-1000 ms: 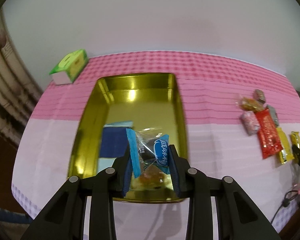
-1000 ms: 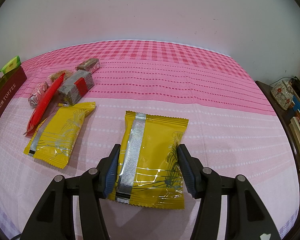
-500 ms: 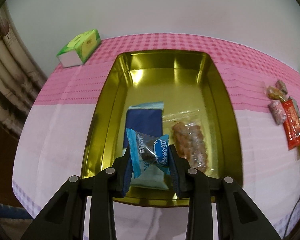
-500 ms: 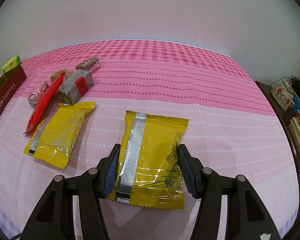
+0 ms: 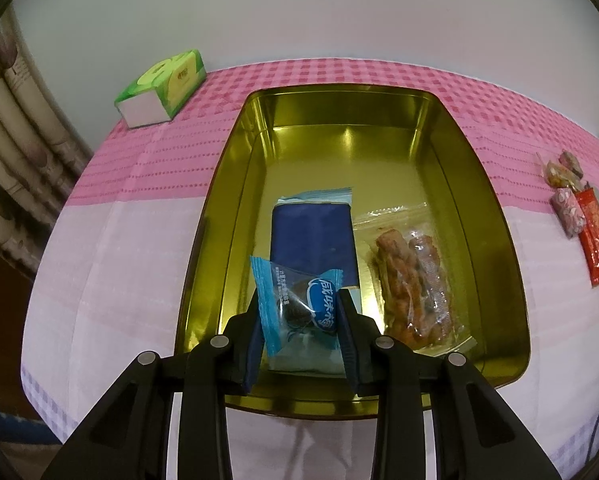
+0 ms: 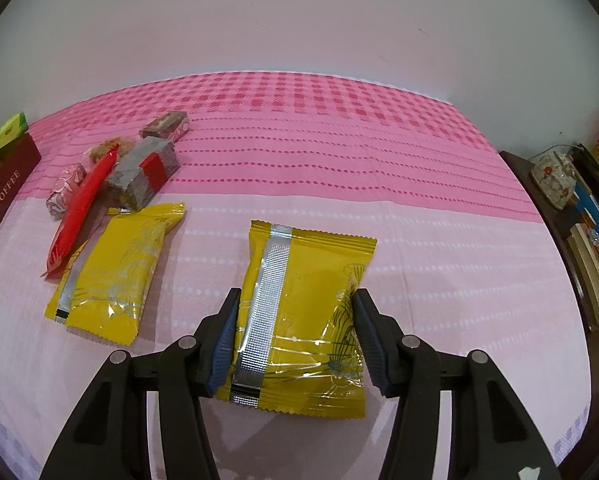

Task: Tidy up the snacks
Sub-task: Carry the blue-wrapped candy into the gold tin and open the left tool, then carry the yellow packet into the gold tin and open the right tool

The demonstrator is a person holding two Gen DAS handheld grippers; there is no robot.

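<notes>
Two snacks already lie in the gold tin (image 5: 495, 216); left hand-held gripper (image 5: 301, 316), clamping a blue candy (image 5: 299, 308), has dropped over its 6 o'clock end, ready to release, while the right hand-held gripper (image 6: 295, 328) is closing on a yellow packet (image 6: 299, 320).

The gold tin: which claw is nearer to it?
Left. The left claw hangs over the tin's near end; the right claw is at a yellow packet elsewhere.

- Tin tray (image 5: 495, 216): shiny gold inside; dark red outside (image 6: 3, 184) at 9 o'clock, with pale lettering.
- Tablecloth (image 6: 339, 168): pink checks toward 12 o'clock, pale pink with dotted lines nearer.
- Small candy wrapper (image 5: 299, 312): light blue and clear, white characters.
- Flat packet (image 5: 313, 240): navy, light blue ends.
- Twisted snack bag (image 5: 415, 280): clear, orange-brown contents.
- Two packets (image 6: 299, 312) (image 6: 115, 272): yellow, silver seam strips.
- Tissue box (image 5: 161, 84): green and white, at 11 o'clock.
- Long sachet (image 6: 81, 208): red.
</notes>
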